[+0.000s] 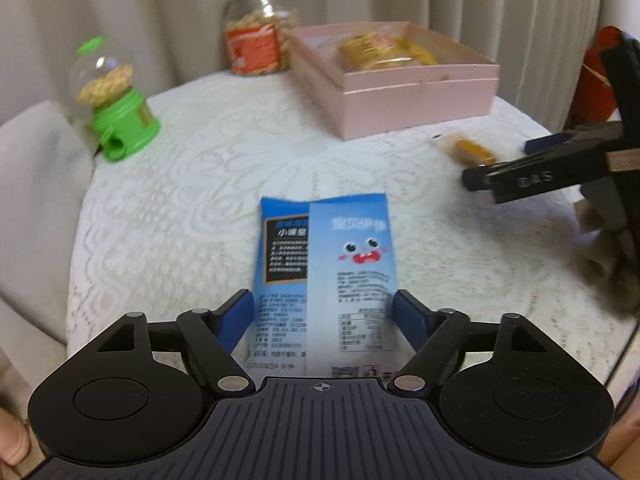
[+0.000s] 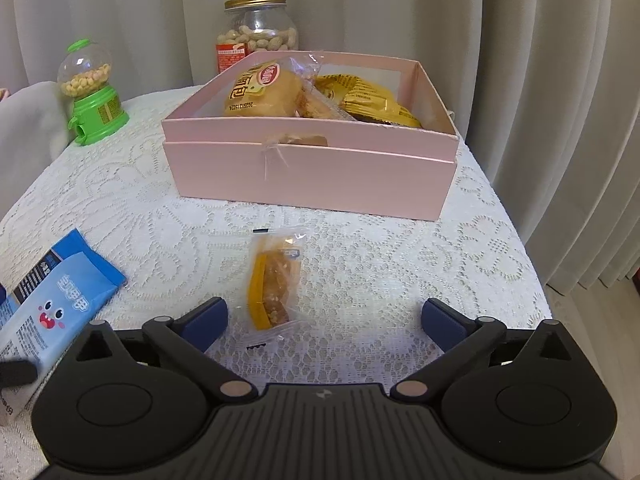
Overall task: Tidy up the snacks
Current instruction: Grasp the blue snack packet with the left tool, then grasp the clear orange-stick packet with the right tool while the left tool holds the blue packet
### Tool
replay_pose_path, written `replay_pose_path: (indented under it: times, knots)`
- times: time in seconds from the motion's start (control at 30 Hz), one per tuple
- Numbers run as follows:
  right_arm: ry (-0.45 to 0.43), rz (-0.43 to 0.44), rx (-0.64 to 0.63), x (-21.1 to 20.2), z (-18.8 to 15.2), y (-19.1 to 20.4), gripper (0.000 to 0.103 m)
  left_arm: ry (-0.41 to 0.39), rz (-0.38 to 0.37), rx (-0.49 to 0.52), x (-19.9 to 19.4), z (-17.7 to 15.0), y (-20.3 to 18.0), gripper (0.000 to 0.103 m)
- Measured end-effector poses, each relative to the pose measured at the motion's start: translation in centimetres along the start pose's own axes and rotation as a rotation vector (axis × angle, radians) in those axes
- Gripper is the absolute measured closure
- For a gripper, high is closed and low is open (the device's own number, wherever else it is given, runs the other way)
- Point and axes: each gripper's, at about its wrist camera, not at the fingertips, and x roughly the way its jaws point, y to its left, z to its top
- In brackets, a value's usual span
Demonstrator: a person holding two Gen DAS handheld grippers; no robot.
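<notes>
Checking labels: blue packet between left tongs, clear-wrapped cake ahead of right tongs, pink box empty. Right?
Not quite: the pink box isn't empty; the right wrist view shows bread and yellow packets in it. The blue packet and wrapped cake are as stated.

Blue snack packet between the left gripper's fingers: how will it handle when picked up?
The blue snack packet lies flat on the lace tablecloth and looks thin, so probably light and floppy; its far end may droop. The film looks smooth, so it could slip between the open left hand-held gripper pads unless pinched firmly.
</notes>
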Motion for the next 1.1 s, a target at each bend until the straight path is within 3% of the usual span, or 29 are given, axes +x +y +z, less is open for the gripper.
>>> replay_pose_path:
  times: [0.27, 0.33, 0.4, 0.67, 0.73, 0.83, 0.87, 0.9, 1.1]
  knots:
    - [-0.011, 0.0, 0.002, -0.1, -0.2, 0.0, 0.0, 0.016, -0.07, -0.148, 1.3, 1.1, 2.3, 0.017]
    - [-0.014, 0.001, 0.003, -0.1, -0.3, 0.0, 0.0, 0.014, -0.086, -0.159, 1.1, 1.3, 2.4, 0.021]
    - [-0.012, 0.004, 0.005, -0.1, -0.3, 0.0, 0.0, 0.004, -0.128, -0.186, 1.2, 1.1, 2.6, 0.021]
    - [0.032, 0.044, -0.017, 0.0, 0.9, 0.4, 0.001, -0.046, -0.163, -0.206, -0.3, 1.4, 2.0, 0.022]
    - [0.035, 0.064, -0.008, 0.3, 1.4, 0.7, 0.006, -0.054, -0.174, -0.211, -0.6, 1.5, 1.8, 0.022]
    - [0.029, 0.074, -0.035, 0.0, 2.0, 1.6, 0.041, -0.057, -0.181, -0.221, -1.0, 1.5, 1.8, 0.022]
    - [0.033, 0.08, -0.049, -0.2, 2.2, 1.8, 0.061, -0.057, -0.183, -0.226, -1.0, 1.4, 1.7, 0.022]
    - [0.042, 0.088, -0.059, -0.4, 2.4, 2.0, 0.069, -0.057, -0.186, -0.23, -1.1, 1.4, 1.7, 0.022]
    - [0.034, 0.128, -0.075, -2.6, 2.3, 2.0, 0.074, -0.052, -0.203, -0.248, -1.0, 1.4, 1.6, 0.022]
